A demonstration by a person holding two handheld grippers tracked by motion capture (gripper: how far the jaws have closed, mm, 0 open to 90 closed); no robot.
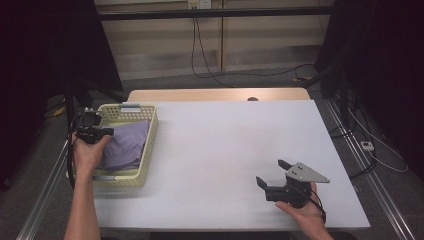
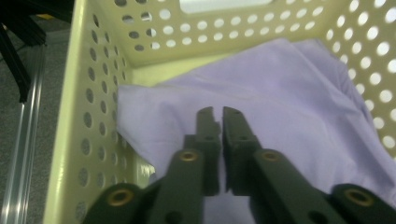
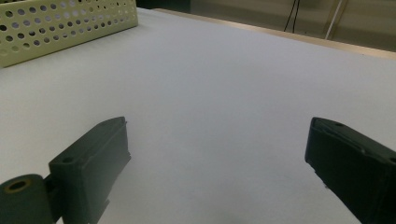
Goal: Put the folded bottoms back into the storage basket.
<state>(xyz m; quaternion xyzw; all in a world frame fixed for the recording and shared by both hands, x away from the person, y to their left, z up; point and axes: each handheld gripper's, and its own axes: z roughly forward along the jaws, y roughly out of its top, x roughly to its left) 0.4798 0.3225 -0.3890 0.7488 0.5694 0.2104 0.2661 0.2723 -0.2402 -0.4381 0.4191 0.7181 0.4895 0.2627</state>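
The left tool (image 2: 215,114) hangs over the pale yellow perforated plastic basket (image 1: 150,145) at the left edge of the white counter (image 1: 225,150), its jaws drawn nearly together with nothing pinched between them. Just below them the crumpled lilac cloth (image 2: 289,93) lies inside the basket. The right tool (image 1: 272,172) rests low over the bare counter, well apart from the basket, jaws spread wide and empty.

The left gripper (image 1: 91,131) sits at the far left, held up in the left hand (image 1: 89,152), its 2 jaws closed together. The right gripper (image 1: 272,176) rests near right, jaws spread wide, pointing left.
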